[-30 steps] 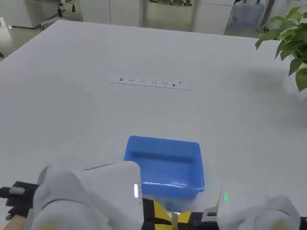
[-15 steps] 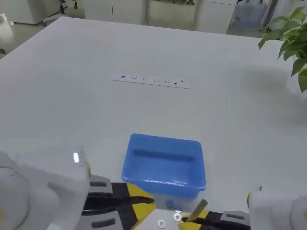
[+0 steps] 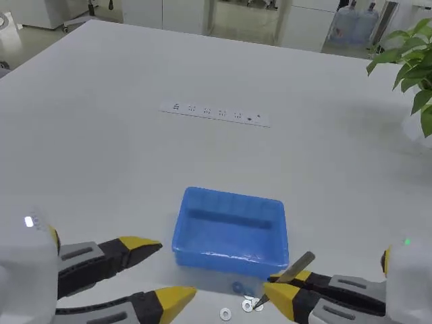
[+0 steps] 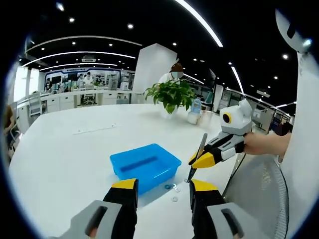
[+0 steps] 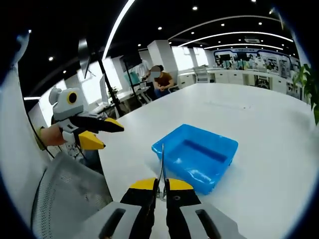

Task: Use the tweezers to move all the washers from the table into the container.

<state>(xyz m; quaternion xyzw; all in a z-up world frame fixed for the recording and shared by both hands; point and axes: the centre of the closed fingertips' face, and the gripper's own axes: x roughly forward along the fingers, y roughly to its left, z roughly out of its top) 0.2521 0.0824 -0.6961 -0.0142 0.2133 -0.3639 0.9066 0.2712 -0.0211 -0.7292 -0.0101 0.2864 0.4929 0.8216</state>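
Nearest to us, the left tongs (image 3: 174, 270) are hanging wide open with nothing between the jaws. We are reading that as a spare hand waiting off to the side, so it is not crowding the pick.

Across from them, the right tongs (image 3: 273, 288) are clamping tight on the tweezers (image 3: 299, 265). The slim metal points are sticking out past the jaws and slanting down toward the bench (image 3: 101, 155). That grip is giving a fine reach the blunt jaws could not manage.

Just off the tweezer points, between the two tongs, the washers (image 3: 225, 313) are lying loose and flat. We cannot tell whether a point is touching one.

Just beyond the washers, ahead of both tongs, the blue container (image 3: 223, 262) is sitting open-topped with its near wall facing them. We are judging the carry will be a short lift over that wall.

Well past the container, a power strip (image 3: 214, 113) is lying flush in the bench. A plant (image 3: 412, 61) is leaning in far out on the right tongs' side.
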